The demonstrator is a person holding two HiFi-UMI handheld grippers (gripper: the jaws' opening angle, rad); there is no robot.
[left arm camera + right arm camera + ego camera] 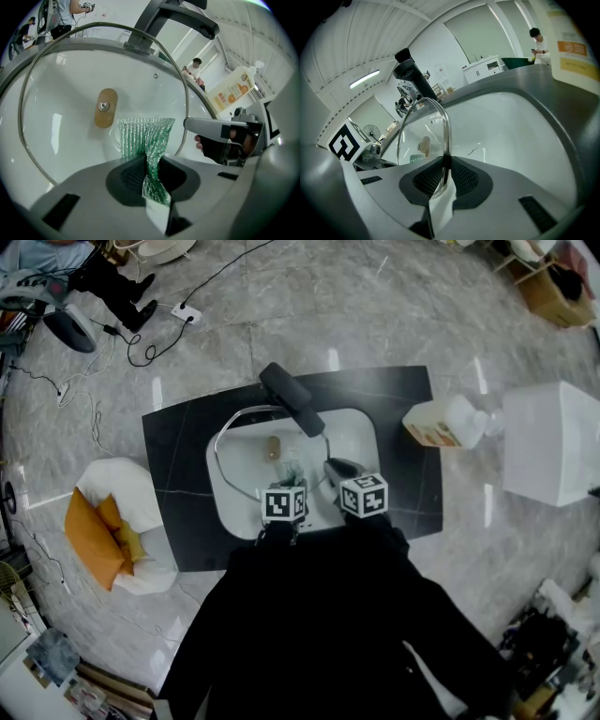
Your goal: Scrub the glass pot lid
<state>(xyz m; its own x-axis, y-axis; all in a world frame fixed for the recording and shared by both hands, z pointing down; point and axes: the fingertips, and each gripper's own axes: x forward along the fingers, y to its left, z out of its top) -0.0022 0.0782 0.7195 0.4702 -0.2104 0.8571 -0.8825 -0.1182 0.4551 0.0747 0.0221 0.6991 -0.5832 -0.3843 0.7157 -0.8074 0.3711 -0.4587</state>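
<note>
White sink: left gripper pinches green scrubber; right gripper clamped on glass lid rim.

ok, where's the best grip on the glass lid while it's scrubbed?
Its metal rim, pinched edge-on from the right, as the right gripper does. The lid stands tilted in the sink; the thin rim fits the jaws and leaves the glass free for the left gripper's green scrubber.

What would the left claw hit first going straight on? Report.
The glass pot lid: the left claw, shut on the green scrub mesh, points at its pane beside the wooden knob. Depth unclear; the mesh may touch it.
</note>
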